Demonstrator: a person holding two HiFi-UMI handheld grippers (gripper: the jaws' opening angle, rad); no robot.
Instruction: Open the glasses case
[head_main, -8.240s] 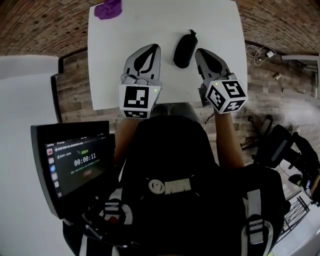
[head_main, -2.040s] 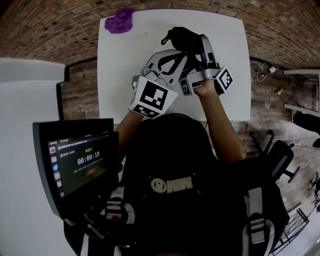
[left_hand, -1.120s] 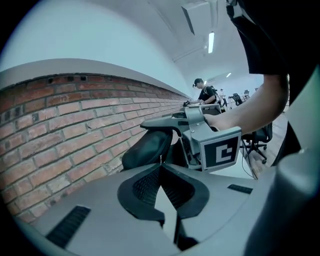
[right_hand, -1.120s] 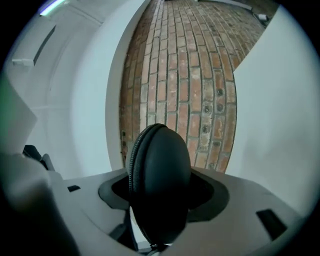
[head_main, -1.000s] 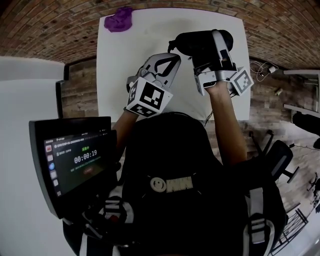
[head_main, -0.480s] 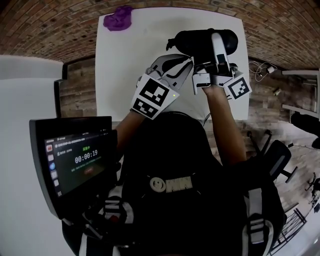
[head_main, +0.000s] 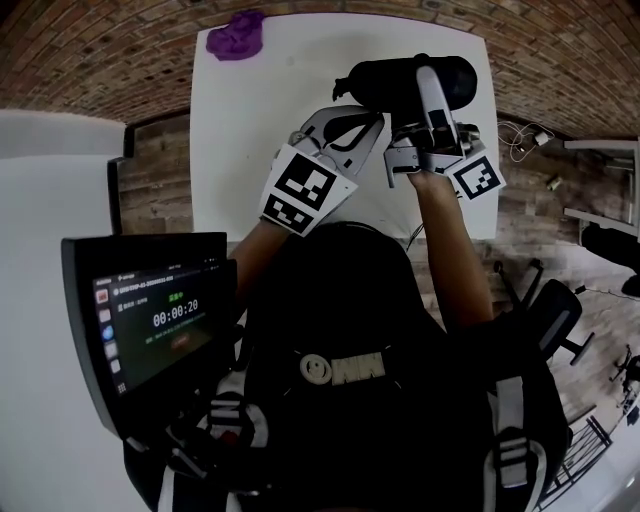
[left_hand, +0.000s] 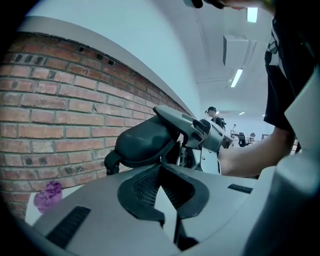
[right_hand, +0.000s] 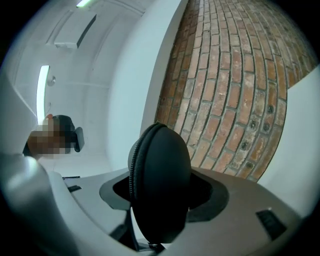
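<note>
The glasses case (head_main: 385, 85) hangs above the far right part of the white table (head_main: 250, 130), clamped across its broad faces by the right gripper (head_main: 420, 75). The left gripper (head_main: 372, 120), also above the table, has its jaws together, tips against the case's edge; whether a zip pull sits between them I cannot tell. The case looks light, a stiffish shell with a matte skin unlikely to slip. It is probably best held across the faces, clear of the zip seam, with the small pull pinched at the tips
</note>
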